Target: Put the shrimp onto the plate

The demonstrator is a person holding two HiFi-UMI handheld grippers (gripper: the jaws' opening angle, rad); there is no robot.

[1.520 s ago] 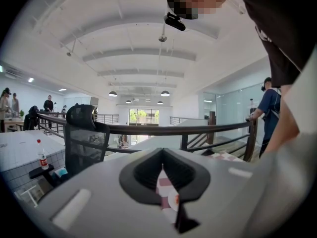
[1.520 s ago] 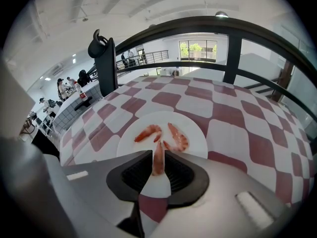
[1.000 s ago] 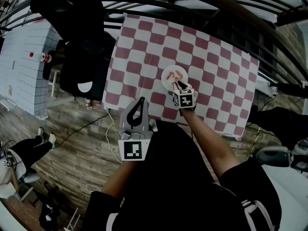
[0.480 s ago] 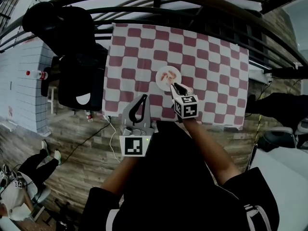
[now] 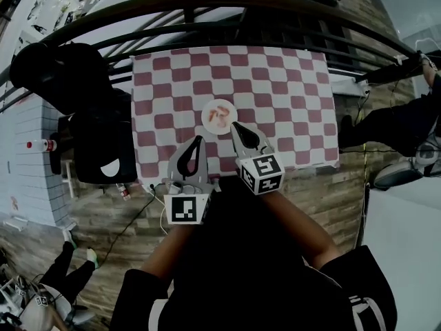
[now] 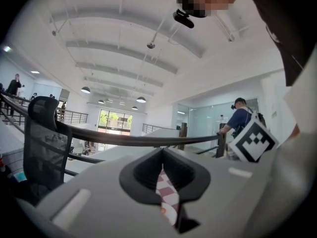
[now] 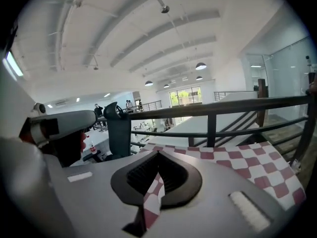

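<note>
A small white plate (image 5: 207,121) sits on the red-and-white checkered table (image 5: 289,109), with pinkish shrimp (image 5: 220,113) lying on it. My right gripper (image 5: 235,125) is shut and empty, its tips just off the plate's near right rim. My left gripper (image 5: 198,139) is also shut and empty, a little nearer than the plate on its left side. In the left gripper view the gripper (image 6: 161,152) shows only a thin slit of checkered cloth between its jaws. The right gripper view shows the same for the right gripper (image 7: 158,155). The plate is hidden in both gripper views.
A black office chair with a dark bag (image 5: 96,140) stands at the table's left edge. A dark railing (image 5: 227,2) runs behind the table. A person's legs (image 5: 403,119) show at the right. The table's near edge (image 5: 296,163) lies just past my grippers.
My right gripper has drawn back from over the plate toward the table's near edge. The left gripper has stayed near that edge. The shrimp stay on the plate.
</note>
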